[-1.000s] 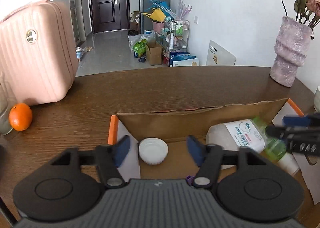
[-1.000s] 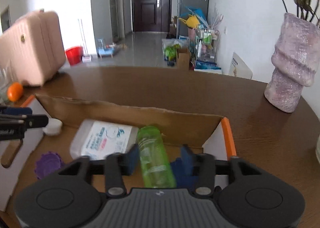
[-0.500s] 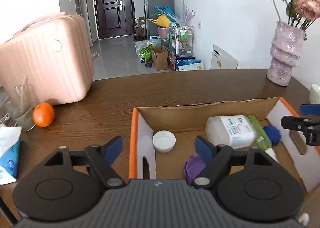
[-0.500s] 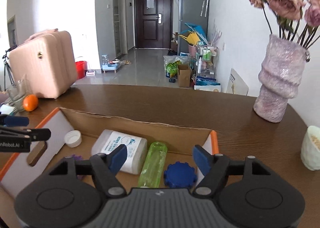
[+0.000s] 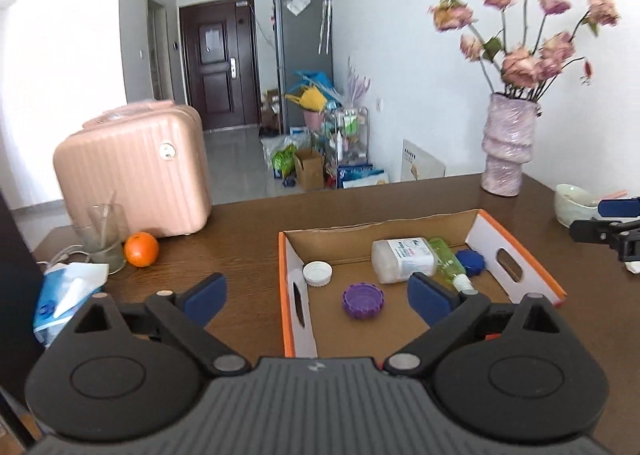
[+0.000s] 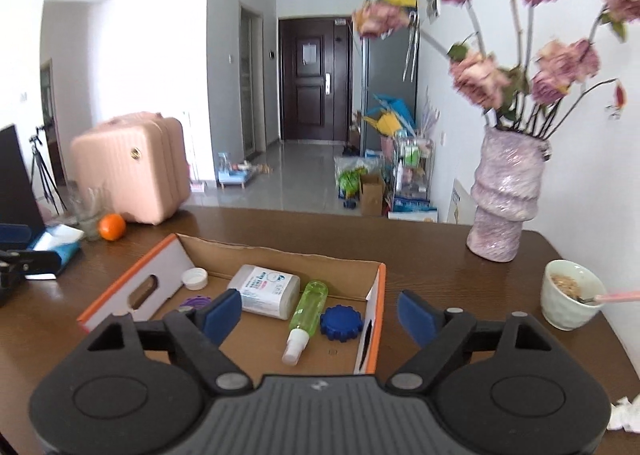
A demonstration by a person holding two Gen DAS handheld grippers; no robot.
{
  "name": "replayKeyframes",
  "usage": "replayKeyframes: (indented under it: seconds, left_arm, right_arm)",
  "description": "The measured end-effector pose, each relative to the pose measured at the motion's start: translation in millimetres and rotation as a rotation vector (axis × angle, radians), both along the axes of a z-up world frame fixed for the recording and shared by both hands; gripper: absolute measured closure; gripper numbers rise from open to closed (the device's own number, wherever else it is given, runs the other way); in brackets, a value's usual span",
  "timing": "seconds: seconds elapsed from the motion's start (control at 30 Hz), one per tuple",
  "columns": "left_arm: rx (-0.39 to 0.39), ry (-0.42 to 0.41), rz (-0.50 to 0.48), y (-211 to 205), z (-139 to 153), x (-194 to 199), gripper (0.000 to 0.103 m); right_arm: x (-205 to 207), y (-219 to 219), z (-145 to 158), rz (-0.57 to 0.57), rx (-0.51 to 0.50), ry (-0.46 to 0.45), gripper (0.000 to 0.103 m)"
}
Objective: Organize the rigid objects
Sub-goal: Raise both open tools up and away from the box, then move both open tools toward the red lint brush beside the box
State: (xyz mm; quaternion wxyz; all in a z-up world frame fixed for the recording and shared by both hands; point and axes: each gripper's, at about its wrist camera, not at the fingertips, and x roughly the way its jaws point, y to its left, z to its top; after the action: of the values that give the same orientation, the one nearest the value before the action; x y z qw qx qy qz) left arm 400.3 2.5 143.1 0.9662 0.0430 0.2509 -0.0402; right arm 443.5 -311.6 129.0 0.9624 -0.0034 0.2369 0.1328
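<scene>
Bright daylight washes both views; the white walls glare at left. Fisheye bends the edges, and the flowers (image 6: 480,75) smear with motion blur.

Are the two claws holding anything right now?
No. The left gripper and right gripper are both open and hold nothing. The bottles and caps lie in the box.

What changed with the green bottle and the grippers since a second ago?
The right hand-held gripper was closed around the green spray bottle and has let it go; it is now open and pulled back above the cardboard box. The left hand-held gripper also backed away, open and empty. The bottle, white bottle, blue cap, purple cap and white cap stayed in the box.
</scene>
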Motion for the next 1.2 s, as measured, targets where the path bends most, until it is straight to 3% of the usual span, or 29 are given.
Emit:
replayKeyframes:
  seconds: [0.23, 0.33, 0.5, 0.6, 0.67, 0.73, 0.83, 0.97, 1.1, 1.2]
  left_arm:
    - [0.009, -0.134, -0.027, 6, -6, -96, 0.000]
    - [0.041, -0.197, -0.016, 5, -22, -137, 0.000]
    - [0.105, -0.272, -0.001, -6, -57, -193, 0.000]
    - [0.091, -0.282, 0.032, -7, -75, -220, 0.000]
    - [0.041, -0.275, 0.040, -2, -85, -234, 0.000]
    - [-0.010, -0.227, 0.034, 1, -95, -242, 0.000]
    - [-0.012, -0.173, 0.010, 2, -106, -245, 0.000]
    - [-0.002, -0.156, 0.047, 5, -114, -239, 0.000]
    - [-0.059, -0.123, 0.070, 9, -118, -226, 0.000]
    - [-0.057, -0.101, 0.075, 8, -124, -218, 0.000]
  right_arm:
    - [-89, -26, -10, 0.004, 0.059, -0.080, 0.013]
    - [-131, -32, -27, 0.005, 0.090, -0.117, 0.006]
    - [-186, -27, -60, -0.033, 0.071, -0.161, 0.006]
    - [-209, -19, -77, -0.054, 0.039, -0.158, 0.006]
    - [-224, -15, -89, -0.066, 0.039, -0.153, 0.006]
    - [-241, -16, -100, -0.070, 0.072, -0.146, 0.005]
    - [-252, -17, -111, -0.072, 0.125, -0.107, 0.004]
    - [-253, -8, -115, -0.085, 0.054, -0.100, 0.004]
    - [-248, -2, -116, -0.080, 0.050, -0.098, 0.004]
    - [-240, 2, -120, -0.083, 0.051, -0.082, 0.003]
